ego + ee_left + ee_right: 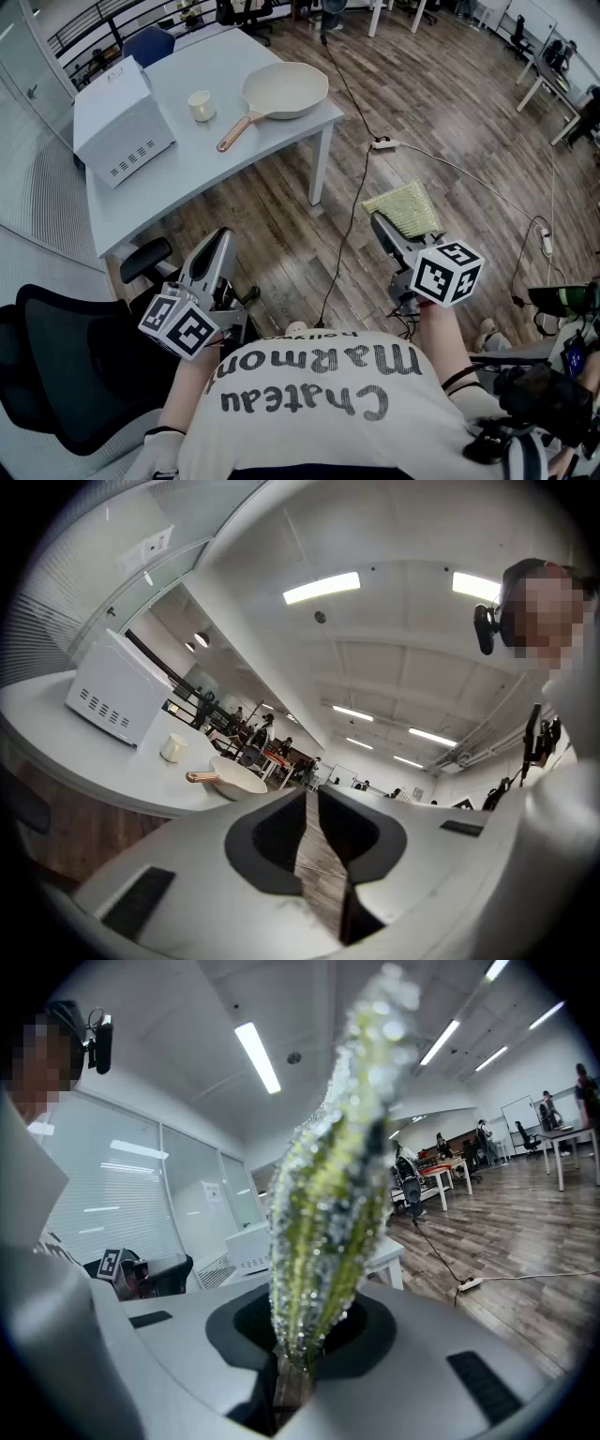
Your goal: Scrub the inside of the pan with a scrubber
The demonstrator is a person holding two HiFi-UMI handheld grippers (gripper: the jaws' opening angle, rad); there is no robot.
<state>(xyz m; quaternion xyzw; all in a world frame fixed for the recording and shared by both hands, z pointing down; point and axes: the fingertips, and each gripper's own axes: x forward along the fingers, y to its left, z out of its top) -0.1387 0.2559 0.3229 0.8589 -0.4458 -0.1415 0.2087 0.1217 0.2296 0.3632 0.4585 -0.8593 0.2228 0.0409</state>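
While both tools are hovering over the wooden floor (441, 103), short of the surface (178, 183), the right hand-held gripper (382, 228) is clamping the scrubber (405, 207). This is a yellow-green mesh pad that is sticking out past the jaw tips and glittering in the right gripper view. The jaws are pressing on the pad's lower edge, so I am seeing it rising edge-on between them. The left hand-held gripper (218, 240) is carrying nothing. Its jaws are sitting closed together, with only a sliver of floorboard showing between them in the left gripper view.

Both hand-held grippers are well apart from the pan (287, 89). The pan is cream-coloured with a copper-toned handle. It is sitting upright near the far right corner of the grey surface, its handle angling back towards my side. A small pale cup (201, 105) is standing just beside the handle. A white box (120, 127) with vent slots is occupying the left end of the surface, and a black office chair (66, 375) is standing at my left.
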